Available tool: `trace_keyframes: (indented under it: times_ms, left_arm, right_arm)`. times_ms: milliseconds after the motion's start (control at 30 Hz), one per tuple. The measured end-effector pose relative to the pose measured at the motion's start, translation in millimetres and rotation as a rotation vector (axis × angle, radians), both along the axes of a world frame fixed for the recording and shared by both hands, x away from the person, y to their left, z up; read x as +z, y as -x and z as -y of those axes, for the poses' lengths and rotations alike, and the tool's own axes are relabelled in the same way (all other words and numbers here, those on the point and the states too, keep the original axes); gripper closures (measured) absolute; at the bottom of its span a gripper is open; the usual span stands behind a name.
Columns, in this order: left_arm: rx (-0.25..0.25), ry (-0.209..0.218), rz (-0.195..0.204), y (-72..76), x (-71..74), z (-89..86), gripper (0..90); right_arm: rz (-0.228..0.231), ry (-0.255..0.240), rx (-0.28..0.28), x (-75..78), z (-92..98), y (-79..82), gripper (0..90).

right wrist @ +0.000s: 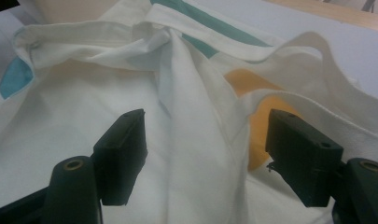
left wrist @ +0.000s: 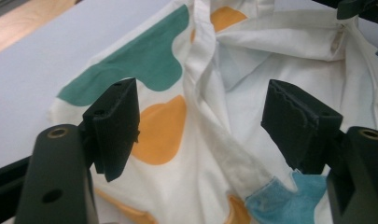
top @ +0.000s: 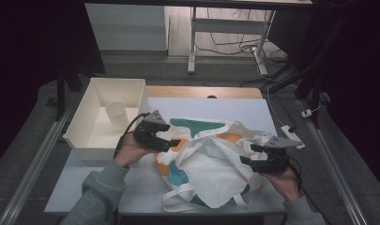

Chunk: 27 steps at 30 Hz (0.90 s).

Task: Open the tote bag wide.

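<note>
A crumpled white cloth bag (top: 206,164) with teal and orange blotches lies in the middle of the pale table sheet, its handles hanging toward the near edge. My left gripper (top: 171,135) hovers at the bag's left edge, jaws wide apart with nothing pinched between them. In the left gripper view the bag (left wrist: 214,107) lies under the open gripper (left wrist: 200,123). My right gripper (top: 248,153) sits at the bag's right side, also open. The right gripper view has folds of the bag (right wrist: 186,116) below the open gripper (right wrist: 207,144), not clamped.
A white plastic bin (top: 108,117) stands at the table's left with a pale cup (top: 116,115) inside. A white power strip (top: 291,136) lies off the table's right edge. Desk legs and cables are on the floor behind.
</note>
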<state>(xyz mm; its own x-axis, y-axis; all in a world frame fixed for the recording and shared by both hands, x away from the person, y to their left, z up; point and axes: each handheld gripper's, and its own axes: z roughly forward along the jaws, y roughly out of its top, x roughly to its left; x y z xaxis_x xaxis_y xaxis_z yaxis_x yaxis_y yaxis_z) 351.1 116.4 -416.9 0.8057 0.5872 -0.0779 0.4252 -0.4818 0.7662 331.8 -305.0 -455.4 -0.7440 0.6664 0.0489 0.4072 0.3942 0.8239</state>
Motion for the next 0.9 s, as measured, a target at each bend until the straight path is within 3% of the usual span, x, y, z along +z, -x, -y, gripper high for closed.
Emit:
trace_keyframes:
  times_ms: [333, 533, 900]
  left_arm:
    - [0.086, 0.041, 0.043, 4.3, 19.1, -39.7, 27.4]
    - [0.143, 0.063, 0.035, 1.2, 19.7, -60.2, 27.3]
    - [0.197, 0.087, 0.015, -6.8, 17.8, -84.0, 27.1]
  right_arm:
    - [-0.004, 0.001, -0.01, -1.7, 1.0, -0.4, 29.3]
    - [0.01, 0.009, -0.015, -0.8, 0.2, 0.1, 29.5]
    - [0.007, 0.014, -0.018, -2.2, 1.5, -1.2, 29.5]
